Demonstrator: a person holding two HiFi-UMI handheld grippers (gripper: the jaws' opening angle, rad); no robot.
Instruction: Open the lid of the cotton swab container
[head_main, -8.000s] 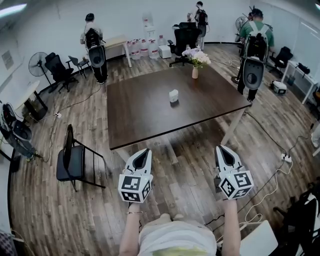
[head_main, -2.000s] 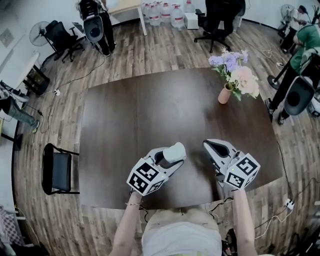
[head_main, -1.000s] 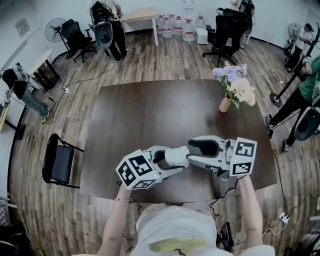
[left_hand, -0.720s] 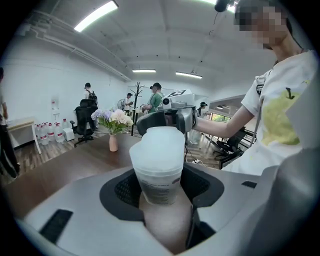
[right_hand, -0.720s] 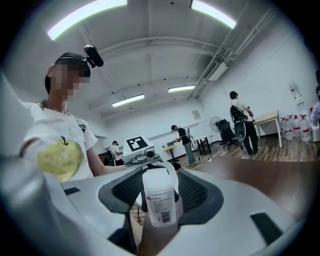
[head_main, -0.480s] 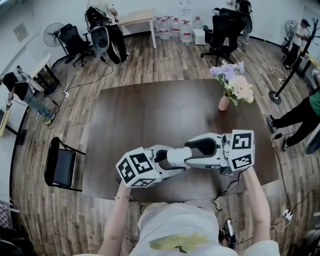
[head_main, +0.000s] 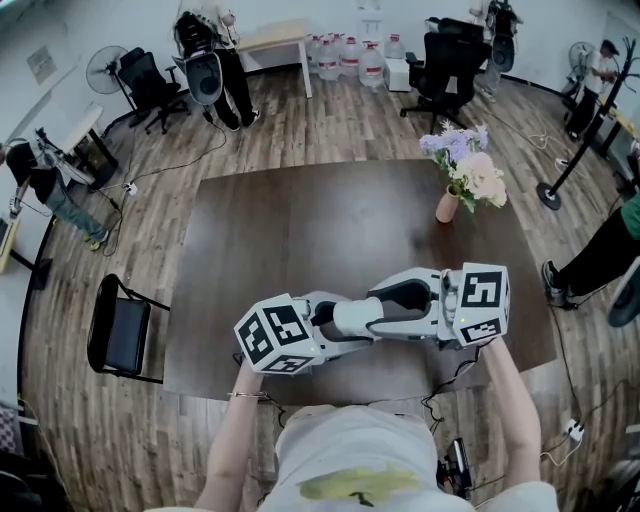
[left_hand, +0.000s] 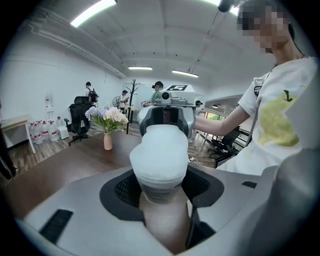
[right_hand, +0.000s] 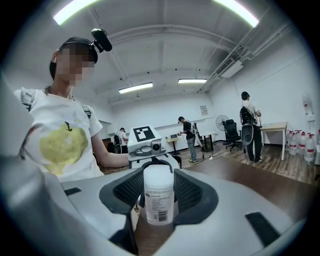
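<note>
The cotton swab container (head_main: 352, 318) sits just over the middle of the desk's (head_main: 300, 230) near edge, straight in front of the person. No view settles whether its base touches the wood. Its white lid (right_hand: 158, 176) is on, so the opening is not yet done.

The left gripper (head_main: 343, 321) is clamped on the container's body, with the label end low between its pads. The right gripper (head_main: 376, 317) comes in from the opposite side. Its jaws have just been closing, with the container between them and the pads seemingly against its sides.

To do the step well, the right pads should probably sit on the lid alone, above the seam, because a bite that overlaps the body would only fight the left grip. The left hold looks best kept firm and still, as the anchor. The plastic seems thin and smooth, so a hard squeeze could bow the walls and pinch the lid tighter, while a light one could let it slip. The frames do not show whether the lid twists or pulls off, so a small test turn first seems wise. Keeping the mouth upward would stop the swabs spilling towards the near edge.
</note>
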